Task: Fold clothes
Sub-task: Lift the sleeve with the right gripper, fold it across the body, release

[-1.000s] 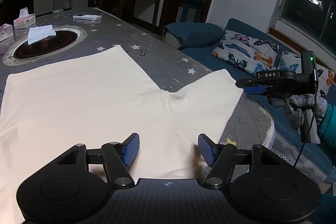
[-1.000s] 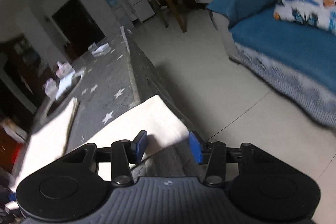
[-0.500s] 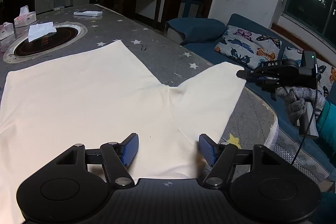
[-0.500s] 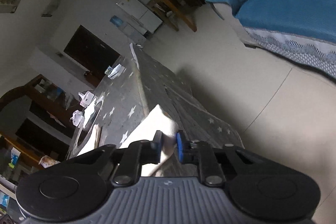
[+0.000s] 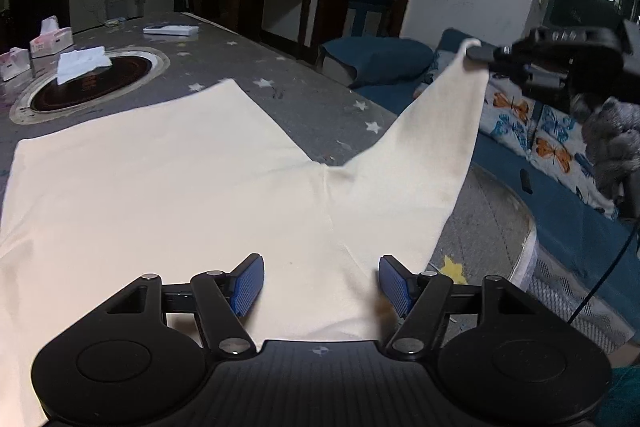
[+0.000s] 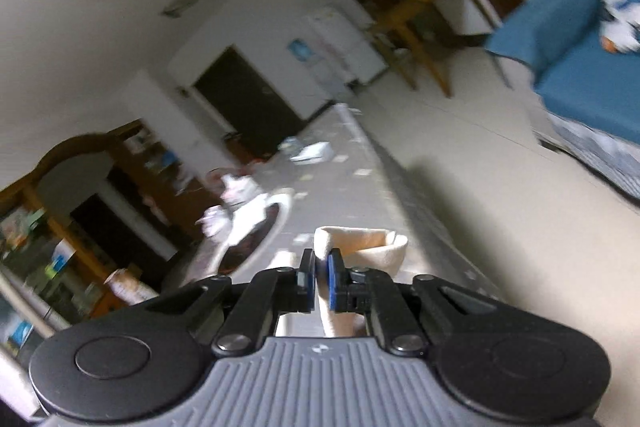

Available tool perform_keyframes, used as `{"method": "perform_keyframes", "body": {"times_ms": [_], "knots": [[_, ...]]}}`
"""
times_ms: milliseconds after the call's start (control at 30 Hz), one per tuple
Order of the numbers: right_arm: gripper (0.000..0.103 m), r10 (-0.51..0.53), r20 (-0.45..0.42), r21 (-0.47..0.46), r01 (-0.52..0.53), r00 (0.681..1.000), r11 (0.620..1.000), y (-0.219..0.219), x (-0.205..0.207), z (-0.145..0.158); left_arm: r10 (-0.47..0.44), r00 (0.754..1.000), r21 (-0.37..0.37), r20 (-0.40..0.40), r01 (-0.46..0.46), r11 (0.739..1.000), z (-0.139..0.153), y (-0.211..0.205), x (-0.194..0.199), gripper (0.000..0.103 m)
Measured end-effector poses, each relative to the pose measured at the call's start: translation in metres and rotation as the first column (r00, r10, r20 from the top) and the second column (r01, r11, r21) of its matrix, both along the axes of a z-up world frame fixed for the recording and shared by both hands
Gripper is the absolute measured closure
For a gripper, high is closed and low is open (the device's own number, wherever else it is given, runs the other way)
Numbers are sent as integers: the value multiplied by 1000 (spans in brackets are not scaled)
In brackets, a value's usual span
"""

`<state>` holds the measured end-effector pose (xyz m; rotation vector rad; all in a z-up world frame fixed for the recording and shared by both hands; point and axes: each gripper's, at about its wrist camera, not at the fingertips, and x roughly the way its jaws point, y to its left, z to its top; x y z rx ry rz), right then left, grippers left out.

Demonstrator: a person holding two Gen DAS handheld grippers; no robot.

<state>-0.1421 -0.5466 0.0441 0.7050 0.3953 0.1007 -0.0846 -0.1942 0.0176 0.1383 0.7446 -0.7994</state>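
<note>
Seemingly cotton, the cream garment (image 5: pixel 168 187) hangs pinched by right gripper (image 6: pixel 320 277); left gripper (image 5: pixel 320 283) gapes.

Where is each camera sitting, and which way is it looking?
Left wrist: sits on the left tongs, looking down over the cream shirt on the starry table; its open blue pads and the gloved hand show.
Right wrist: sits on the right tongs, facing along the table into the room; its pads pinch the sleeve.
Both show: the sleeve, table, right tongs, blue sofa.
</note>
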Motion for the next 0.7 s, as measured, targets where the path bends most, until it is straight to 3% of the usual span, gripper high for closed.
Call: {"method": "perform_keyframes", "body": {"times_ms": [167,300,467,700], "knots": [[98,143,35,-51,-141,989,989,47,28,34,66,997,-36,34,-65,997,11,30,-2,34],[98,286,37,-91,-282,958,955,99,55,49,149,987,-57,58,-146,988,18,62,-3,34],[98,448,-14,-116,-446,894,887,166,87,46,270,961,-82,64,-265,961,21,107,-3,33],[98,605,-144,-134,-622,783,772,248,111,10,381,923,-86,47,-376,923,17,153,-6,33]]}}
